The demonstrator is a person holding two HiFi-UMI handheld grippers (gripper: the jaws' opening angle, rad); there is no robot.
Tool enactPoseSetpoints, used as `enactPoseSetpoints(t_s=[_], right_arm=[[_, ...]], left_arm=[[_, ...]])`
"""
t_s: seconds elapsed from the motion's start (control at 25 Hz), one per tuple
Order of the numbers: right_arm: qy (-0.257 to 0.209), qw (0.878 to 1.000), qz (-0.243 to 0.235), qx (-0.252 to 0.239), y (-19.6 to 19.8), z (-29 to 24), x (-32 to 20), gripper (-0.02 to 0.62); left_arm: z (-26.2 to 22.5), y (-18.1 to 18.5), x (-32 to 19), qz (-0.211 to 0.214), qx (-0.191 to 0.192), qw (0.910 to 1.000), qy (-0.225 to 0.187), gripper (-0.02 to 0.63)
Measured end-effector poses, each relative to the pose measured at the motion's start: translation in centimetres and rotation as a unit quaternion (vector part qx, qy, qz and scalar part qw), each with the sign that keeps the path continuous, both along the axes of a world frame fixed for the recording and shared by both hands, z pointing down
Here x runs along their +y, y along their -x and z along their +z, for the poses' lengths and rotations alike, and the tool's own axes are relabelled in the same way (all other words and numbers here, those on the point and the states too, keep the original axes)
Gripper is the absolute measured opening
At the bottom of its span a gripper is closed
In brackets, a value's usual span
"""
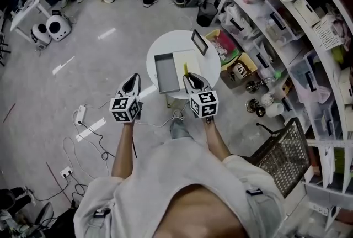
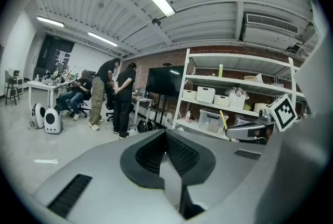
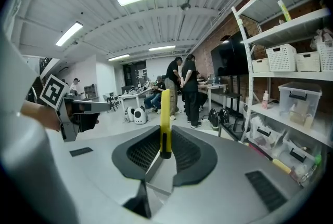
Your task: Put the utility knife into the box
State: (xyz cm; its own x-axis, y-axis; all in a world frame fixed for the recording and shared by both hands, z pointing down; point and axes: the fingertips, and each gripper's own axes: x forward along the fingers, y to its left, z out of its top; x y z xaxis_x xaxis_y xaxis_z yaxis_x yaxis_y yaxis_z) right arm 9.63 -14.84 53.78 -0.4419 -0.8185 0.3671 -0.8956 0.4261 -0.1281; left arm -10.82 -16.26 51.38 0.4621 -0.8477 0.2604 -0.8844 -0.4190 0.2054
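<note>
The utility knife (image 3: 165, 114) is a slim yellow bar that stands up out of my right gripper (image 3: 165, 133), whose pads are shut on its lower end. In the head view that right gripper (image 1: 191, 80) hovers at the near edge of the round white table (image 1: 160, 47), and the knife (image 1: 186, 69) shows as a yellow sliver beside the open grey box (image 1: 165, 73). My left gripper (image 1: 132, 82) hangs left of the table over the floor. Its jaws (image 2: 165, 133) are shut with nothing between them. The left gripper view catches the right gripper (image 2: 250, 129) with the knife (image 2: 222, 118).
A cream flat piece (image 1: 188, 60) lies next to the box and a small black-framed item (image 1: 199, 42) sits at the table's far edge. Shelving with bins (image 1: 287, 16) and a wire basket (image 1: 282, 153) stand at the right. Cables and a power strip (image 1: 80, 115) lie at the left; people stand far off.
</note>
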Motion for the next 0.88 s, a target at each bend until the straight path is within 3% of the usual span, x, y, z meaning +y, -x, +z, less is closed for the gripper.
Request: enactPoseSetpoints(t_s=[0.48,0.88], right_arm=[[0.017,0.998,-0.058,-0.020,-0.8,0.8,-10.0,0.083],[0.035,0.995,-0.088,-0.032,-0.3,2.2,-13.6,0.083]], left_arm=[[0.1,-1.7,-9.0,-0.048,-0.019,0.9986,0.010,0.018],[0.8,-1.2,-11.5,-0.074,-0.036,0.9964,0.020,0.018]])
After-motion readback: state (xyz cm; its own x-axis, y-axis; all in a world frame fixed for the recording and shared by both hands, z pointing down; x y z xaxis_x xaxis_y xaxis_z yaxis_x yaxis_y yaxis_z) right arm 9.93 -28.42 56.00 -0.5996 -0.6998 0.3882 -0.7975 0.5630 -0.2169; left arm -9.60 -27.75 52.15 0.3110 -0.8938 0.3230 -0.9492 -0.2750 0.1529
